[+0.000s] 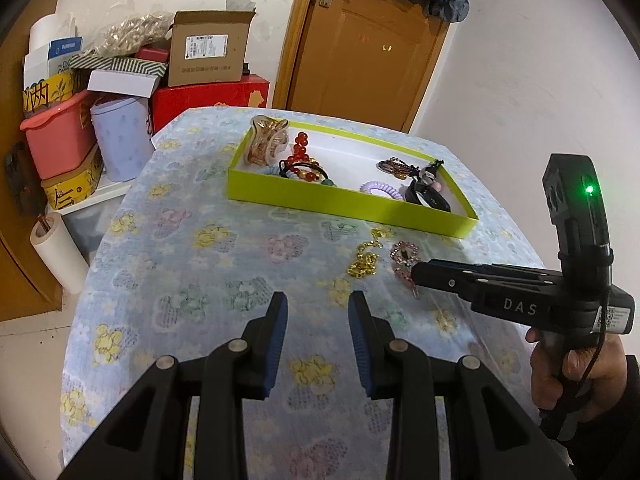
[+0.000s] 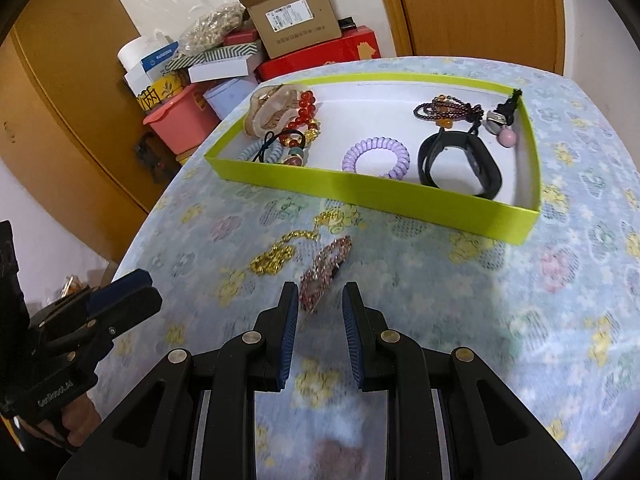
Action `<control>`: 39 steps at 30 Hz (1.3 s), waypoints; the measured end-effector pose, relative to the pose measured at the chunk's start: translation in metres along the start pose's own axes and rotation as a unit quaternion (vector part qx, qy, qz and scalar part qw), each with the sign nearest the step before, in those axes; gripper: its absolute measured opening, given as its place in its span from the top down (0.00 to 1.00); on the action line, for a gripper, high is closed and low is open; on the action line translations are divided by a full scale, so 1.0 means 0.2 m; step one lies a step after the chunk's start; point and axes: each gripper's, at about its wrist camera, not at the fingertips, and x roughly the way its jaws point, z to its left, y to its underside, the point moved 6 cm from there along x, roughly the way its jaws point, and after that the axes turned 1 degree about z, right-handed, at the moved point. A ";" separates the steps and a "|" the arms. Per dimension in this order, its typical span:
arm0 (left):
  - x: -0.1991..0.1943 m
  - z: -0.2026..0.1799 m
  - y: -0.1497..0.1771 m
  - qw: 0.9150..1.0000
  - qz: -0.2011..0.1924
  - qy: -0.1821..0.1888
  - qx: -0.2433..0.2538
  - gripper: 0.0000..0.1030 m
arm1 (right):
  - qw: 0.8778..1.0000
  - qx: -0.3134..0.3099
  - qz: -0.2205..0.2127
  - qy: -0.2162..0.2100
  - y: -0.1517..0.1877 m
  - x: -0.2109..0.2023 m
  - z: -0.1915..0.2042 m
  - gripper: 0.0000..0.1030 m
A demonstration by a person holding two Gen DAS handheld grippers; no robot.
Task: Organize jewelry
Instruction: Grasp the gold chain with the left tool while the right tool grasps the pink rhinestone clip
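A lime-green tray (image 1: 340,204) (image 2: 360,190) sits on the flowered tablecloth and holds a red bead bracelet (image 2: 306,110), a purple coil hair tie (image 2: 376,156), a black band (image 2: 460,164) and other pieces. A gold chain (image 1: 364,258) (image 2: 276,256) and a pink rhinestone clip (image 1: 404,258) (image 2: 324,268) lie on the cloth in front of the tray. My right gripper (image 2: 320,304) (image 1: 418,274) is open, its tips just short of the pink clip. My left gripper (image 1: 318,308) (image 2: 132,284) is open and empty, nearer than the chain.
Boxes (image 1: 208,52), a pink tub (image 1: 60,136) and a paper roll (image 1: 60,256) are stacked left of the table. A brown door (image 1: 360,48) stands behind it. The table edge (image 1: 92,264) drops off at the left.
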 end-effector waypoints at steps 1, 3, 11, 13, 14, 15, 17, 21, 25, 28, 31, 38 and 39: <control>0.01 0.01 0.00 1.000 0.000 0.001 -0.001 0.68 | 1.000 0.000 0.001 0.000 -0.01 0.01 0.00 0.77; 0.02 0.02 -0.01 1.000 0.001 0.002 -0.004 0.68 | 1.000 -0.001 0.000 -0.002 -0.02 0.02 0.01 0.77; 0.07 0.04 -0.01 1.000 0.006 0.004 -0.011 0.68 | 1.000 -0.010 -0.005 0.000 -0.04 0.05 0.01 0.77; 0.07 0.05 -0.01 1.000 0.008 0.005 -0.012 0.68 | 1.000 -0.012 -0.005 0.000 -0.04 0.05 0.01 0.87; 0.08 0.05 -0.01 1.000 0.009 0.005 -0.012 0.68 | 1.000 -0.011 -0.005 -0.002 -0.04 0.05 0.01 0.89; 0.08 0.04 -0.01 1.000 0.010 0.005 -0.012 0.68 | 1.000 -0.011 -0.006 -0.005 -0.04 0.05 0.01 0.90; 0.09 0.04 -0.02 1.000 0.011 0.006 -0.010 0.68 | 1.000 -0.013 -0.007 -0.004 -0.04 0.05 0.01 0.90; 0.12 0.02 -0.03 1.000 0.014 0.008 -0.003 0.68 | 1.000 -0.011 -0.013 -0.007 -0.03 0.02 0.00 0.90; 0.15 -0.03 -0.05 1.000 0.020 0.012 0.011 0.68 | 1.000 -0.005 -0.020 -0.011 -0.03 -0.03 -0.03 0.90; 0.20 -0.07 -0.07 0.999 0.029 0.018 0.022 0.68 | 1.000 0.000 -0.024 -0.014 -0.01 -0.07 -0.05 0.90; 0.25 -0.11 -0.08 0.998 0.039 0.021 0.032 0.68 | 0.999 0.004 -0.028 -0.015 0.00 -0.11 -0.08 0.90; 0.35 -0.21 -0.11 0.997 0.052 0.022 0.057 0.68 | 0.999 0.014 -0.030 -0.016 0.02 -0.15 -0.15 0.90; 0.36 -0.22 -0.12 0.996 0.055 0.020 0.060 0.68 | 0.999 0.015 -0.031 -0.016 0.02 -0.15 -0.16 0.90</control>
